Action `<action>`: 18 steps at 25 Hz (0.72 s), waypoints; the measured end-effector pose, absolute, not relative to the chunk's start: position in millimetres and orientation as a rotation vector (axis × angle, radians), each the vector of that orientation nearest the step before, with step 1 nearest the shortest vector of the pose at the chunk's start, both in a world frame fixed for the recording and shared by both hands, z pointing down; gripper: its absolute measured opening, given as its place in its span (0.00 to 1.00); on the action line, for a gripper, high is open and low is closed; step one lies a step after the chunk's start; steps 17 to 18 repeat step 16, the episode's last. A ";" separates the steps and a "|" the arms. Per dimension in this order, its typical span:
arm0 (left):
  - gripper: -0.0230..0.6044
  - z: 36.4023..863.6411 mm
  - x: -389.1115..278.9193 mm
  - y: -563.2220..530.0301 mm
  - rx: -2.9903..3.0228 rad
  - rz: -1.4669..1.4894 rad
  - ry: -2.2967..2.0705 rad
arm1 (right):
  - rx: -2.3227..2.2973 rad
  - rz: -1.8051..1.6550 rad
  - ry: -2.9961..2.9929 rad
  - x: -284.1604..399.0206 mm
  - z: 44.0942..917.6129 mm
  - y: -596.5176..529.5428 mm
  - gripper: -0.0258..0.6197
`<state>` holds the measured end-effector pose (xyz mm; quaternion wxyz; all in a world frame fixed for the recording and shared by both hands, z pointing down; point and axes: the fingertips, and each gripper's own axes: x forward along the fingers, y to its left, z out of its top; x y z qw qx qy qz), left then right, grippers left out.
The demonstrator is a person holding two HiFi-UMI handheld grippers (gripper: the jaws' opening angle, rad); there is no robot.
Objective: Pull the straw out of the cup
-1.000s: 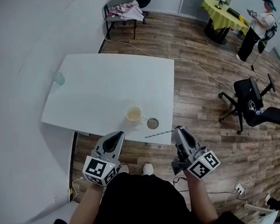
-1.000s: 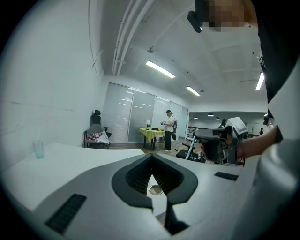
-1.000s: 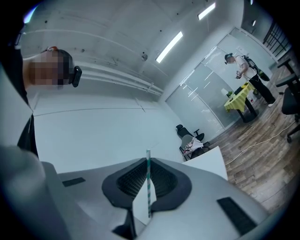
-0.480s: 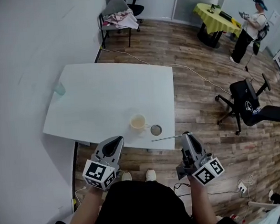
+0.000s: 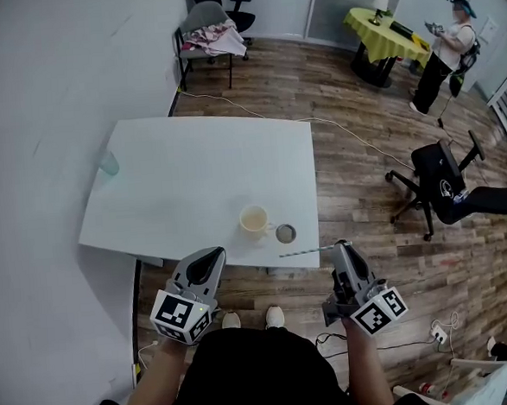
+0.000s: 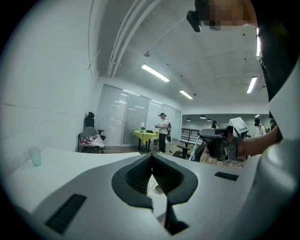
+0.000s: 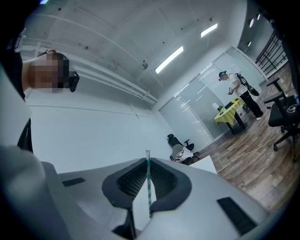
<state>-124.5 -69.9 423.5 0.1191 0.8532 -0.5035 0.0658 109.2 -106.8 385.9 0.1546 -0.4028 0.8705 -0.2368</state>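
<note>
A cream cup (image 5: 255, 220) stands near the front edge of the white table (image 5: 190, 167), with a round lid (image 5: 285, 234) lying beside it on the right. The striped straw (image 5: 307, 251) is out of the cup and lies level in the air just off the table's front edge. My right gripper (image 5: 338, 248) is shut on the straw's right end. In the right gripper view the straw (image 7: 148, 183) stands up between the pads of that gripper (image 7: 146, 165). My left gripper (image 5: 209, 259) hangs left of the straw, shut and empty, and points over the table (image 6: 151, 161).
A small translucent cup (image 5: 109, 163) stands at the table's left edge. Office chairs (image 5: 438, 180) stand on the wooden floor to the right, and a cable runs across the floor. A person (image 5: 444, 50) stands by a yellow-covered table (image 5: 389, 36) far back.
Both grippers have risen a little in front of the table. The straw has stayed in my right gripper, clear of the cup. The head view has shifted slightly.
</note>
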 end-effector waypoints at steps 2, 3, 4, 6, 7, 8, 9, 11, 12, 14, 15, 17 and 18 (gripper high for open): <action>0.06 425.0 -124.9 -68.0 2.496 0.197 -1.465 | -1.159 -0.675 2.492 108.7 384.7 -106.1 0.10; 0.06 425.4 -125.0 -67.3 2.495 0.197 -1.462 | -1.161 -0.674 2.491 108.3 384.1 -105.7 0.10; 0.06 425.4 -125.1 -66.8 2.494 0.196 -1.459 | -1.163 -0.674 2.491 108.0 383.5 -105.1 0.10; 0.06 424.5 -125.6 -66.6 2.495 0.192 -1.456 | -1.167 -0.675 2.492 107.5 383.0 -104.1 0.10; 0.06 424.1 -126.2 -66.6 2.495 0.190 -1.456 | -1.169 -0.676 2.493 107.0 383.4 -103.6 0.10; 0.06 423.8 -127.0 -66.6 2.496 0.189 -1.455 | -1.171 -0.678 2.494 106.6 383.9 -103.3 0.10; 0.06 423.5 -127.8 -66.5 2.496 0.189 -1.456 | -1.173 -0.680 2.494 106.2 384.3 -102.9 0.10; 0.06 423.0 -129.2 -66.1 2.496 0.190 -1.457 | -1.174 -0.681 2.494 105.6 384.3 -102.8 0.10; 0.06 423.0 -129.7 -65.9 2.495 0.191 -1.458 | -1.174 -0.681 2.494 105.2 384.3 -103.0 0.10; 0.06 423.5 -130.5 -65.8 2.492 0.193 -1.461 | -1.174 -0.683 2.496 104.5 384.8 -103.6 0.10; 0.06 423.9 -130.8 -65.8 2.490 0.193 -1.463 | -1.174 -0.684 2.497 104.2 385.1 -103.9 0.10; 0.06 424.3 -130.9 -65.8 2.488 0.193 -1.464 | -1.174 -0.685 2.497 104.0 385.5 -104.2 0.10; 0.06 424.3 -130.9 -65.8 2.488 0.193 -1.464 | -1.174 -0.685 2.497 104.0 385.5 -104.2 0.10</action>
